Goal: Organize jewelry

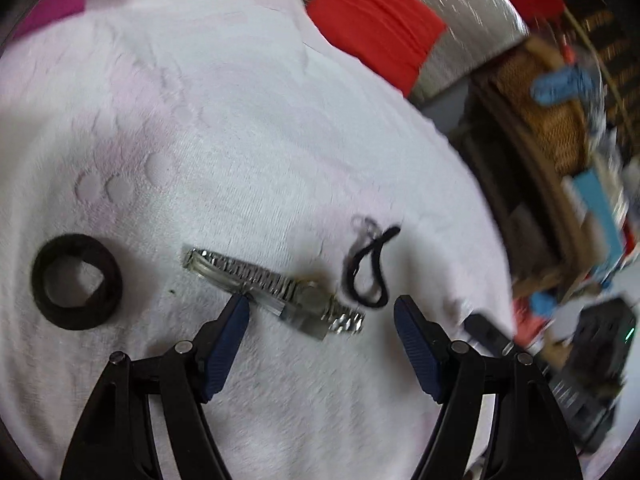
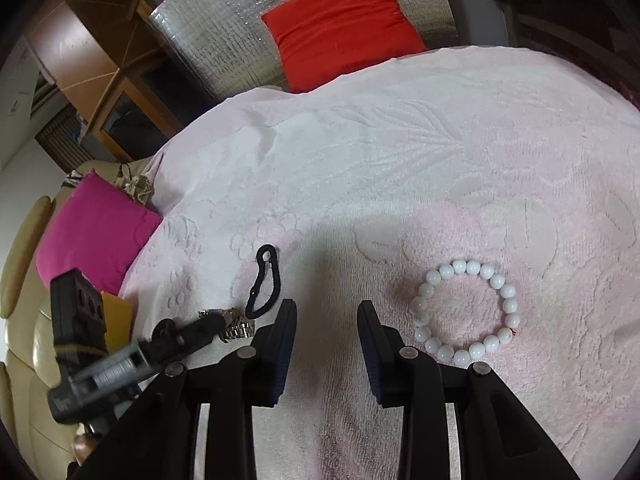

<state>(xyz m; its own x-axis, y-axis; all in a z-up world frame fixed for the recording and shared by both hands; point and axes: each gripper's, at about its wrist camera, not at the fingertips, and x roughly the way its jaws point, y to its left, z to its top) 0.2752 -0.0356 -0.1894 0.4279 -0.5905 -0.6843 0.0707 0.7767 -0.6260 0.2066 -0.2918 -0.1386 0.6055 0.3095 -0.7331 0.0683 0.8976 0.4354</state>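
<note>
A silver metal watch point(image 1: 276, 286) lies flat on the pale pink towel point(image 1: 240, 140). My left gripper point(image 1: 320, 308) is open and empty, its fingertips on either side of the watch, just above it. A thick black hair band point(image 1: 77, 282) lies to the left, a thin black hair tie point(image 1: 368, 268) to the right. In the right wrist view, my right gripper point(image 2: 326, 308) is open and empty over the towel point(image 2: 400, 160). A white bead bracelet point(image 2: 466, 312) lies just right of it. The thin hair tie point(image 2: 264, 282) and part of the watch point(image 2: 234, 326) lie to its left, beside the left gripper's body point(image 2: 120, 364).
A red cushion point(image 2: 340, 20) on a silver sheet lies beyond the towel's far edge. A magenta cushion point(image 2: 92, 228) and a beige sofa point(image 2: 24, 320) are at the left. Wooden furniture and clutter point(image 1: 560, 140) stand past the towel's right edge.
</note>
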